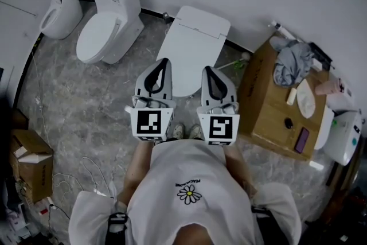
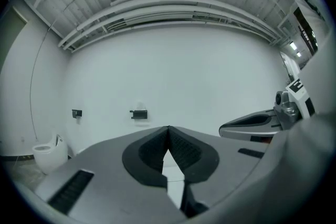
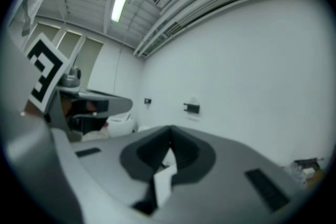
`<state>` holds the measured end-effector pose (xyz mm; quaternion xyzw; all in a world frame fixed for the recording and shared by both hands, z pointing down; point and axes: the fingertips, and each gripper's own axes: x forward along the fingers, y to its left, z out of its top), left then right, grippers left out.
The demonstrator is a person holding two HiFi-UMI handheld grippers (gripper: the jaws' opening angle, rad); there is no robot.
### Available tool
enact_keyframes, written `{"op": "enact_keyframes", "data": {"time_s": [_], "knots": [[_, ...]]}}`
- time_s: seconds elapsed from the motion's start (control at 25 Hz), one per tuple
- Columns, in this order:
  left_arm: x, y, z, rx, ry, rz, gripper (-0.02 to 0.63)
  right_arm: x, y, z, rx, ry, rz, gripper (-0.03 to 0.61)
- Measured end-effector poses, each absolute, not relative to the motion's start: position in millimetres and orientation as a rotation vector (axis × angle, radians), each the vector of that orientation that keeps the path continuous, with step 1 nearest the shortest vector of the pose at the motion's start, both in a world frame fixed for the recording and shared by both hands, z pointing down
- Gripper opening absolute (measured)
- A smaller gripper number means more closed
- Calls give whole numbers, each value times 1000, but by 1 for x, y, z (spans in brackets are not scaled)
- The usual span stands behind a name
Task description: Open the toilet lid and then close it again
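Note:
The white toilet [image 1: 192, 43] stands against the wall straight ahead of me, its flat lid down. My left gripper [image 1: 164, 60] hangs in the air above the lid's near left part, jaws shut with nothing between them. My right gripper [image 1: 205, 69] hovers beside it over the lid's near right part, also shut and empty. Neither touches the toilet. In the left gripper view the left gripper [image 2: 168, 127] points level at the bare wall, with the right gripper [image 2: 257, 123] alongside. The right gripper view shows the right gripper [image 3: 170, 127] closed tip to tip, also facing the wall.
A second toilet [image 1: 109, 26] and a urinal [image 1: 57, 11] stand to the left on the marble floor. A cardboard box [image 1: 269, 106] on the right carries a grey cloth [image 1: 292, 63] and small items. Another box [image 1: 31, 163] sits at the left edge. My shoes [image 1: 186, 132] are just before the toilet.

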<state>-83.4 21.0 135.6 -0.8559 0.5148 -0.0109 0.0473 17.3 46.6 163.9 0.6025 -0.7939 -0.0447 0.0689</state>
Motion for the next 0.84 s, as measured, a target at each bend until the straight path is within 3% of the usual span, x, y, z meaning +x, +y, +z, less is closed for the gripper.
{"op": "enact_keyframes", "data": {"time_s": [0.84], "knots": [[-90,32,136,-2599,1568,-28,25,21,55,165,1840,-2374,-117,29]]}}
